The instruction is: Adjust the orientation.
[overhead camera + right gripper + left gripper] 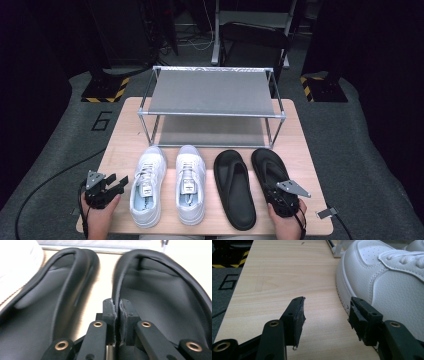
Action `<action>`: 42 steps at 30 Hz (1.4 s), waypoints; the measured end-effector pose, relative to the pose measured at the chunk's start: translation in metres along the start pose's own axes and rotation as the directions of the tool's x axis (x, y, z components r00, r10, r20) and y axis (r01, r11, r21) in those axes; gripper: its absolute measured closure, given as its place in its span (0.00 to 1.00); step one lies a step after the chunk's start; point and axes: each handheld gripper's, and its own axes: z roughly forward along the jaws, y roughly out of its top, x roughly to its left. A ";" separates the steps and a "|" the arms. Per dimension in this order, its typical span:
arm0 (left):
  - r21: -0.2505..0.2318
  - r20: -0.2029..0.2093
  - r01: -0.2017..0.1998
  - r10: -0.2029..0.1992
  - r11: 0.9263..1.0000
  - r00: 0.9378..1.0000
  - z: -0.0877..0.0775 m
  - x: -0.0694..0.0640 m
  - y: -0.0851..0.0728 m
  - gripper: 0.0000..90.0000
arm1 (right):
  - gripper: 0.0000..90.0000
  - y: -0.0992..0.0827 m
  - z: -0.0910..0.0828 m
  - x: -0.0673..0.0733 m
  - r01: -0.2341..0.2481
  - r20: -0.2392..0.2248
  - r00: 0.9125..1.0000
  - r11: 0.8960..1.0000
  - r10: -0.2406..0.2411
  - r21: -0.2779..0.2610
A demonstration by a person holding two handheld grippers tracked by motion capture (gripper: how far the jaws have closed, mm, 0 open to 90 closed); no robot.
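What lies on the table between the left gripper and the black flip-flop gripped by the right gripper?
High view: two white lace-up sneakers and the other black flip-flop lie between the left gripper and the gripped black flip-flop.

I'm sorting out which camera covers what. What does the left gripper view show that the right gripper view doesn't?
The left gripper view has the left hand-held gripper, jaws apart over bare table, beside a white sneaker whose laces show.

The right gripper view has the right hand-held gripper shut on the inner edge of one black sandal, with the other sandal alongside.

Both show light wood and some white shoe.
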 end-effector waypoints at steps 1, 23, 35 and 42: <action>-0.001 0.000 0.001 -0.001 1.000 1.000 0.000 0.000 0.000 0.50 | 0.93 -0.001 -0.003 -0.003 -0.011 0.017 1.000 1.000 0.011 0.004; -0.003 -0.004 0.007 -0.007 1.000 1.000 -0.001 0.000 0.000 0.50 | 0.74 0.012 -0.023 0.011 0.028 0.024 0.999 0.994 -0.026 -0.103; -0.002 -0.006 0.016 -0.016 1.000 1.000 -0.001 0.002 0.000 0.50 | 0.73 0.008 0.004 0.028 0.010 -0.131 0.991 1.000 -0.011 -0.011; -0.001 -0.004 0.008 -0.008 1.000 1.000 -0.001 0.000 0.000 0.50 | 0.70 0.008 0.005 0.029 -0.003 -0.167 0.986 1.000 0.002 -0.007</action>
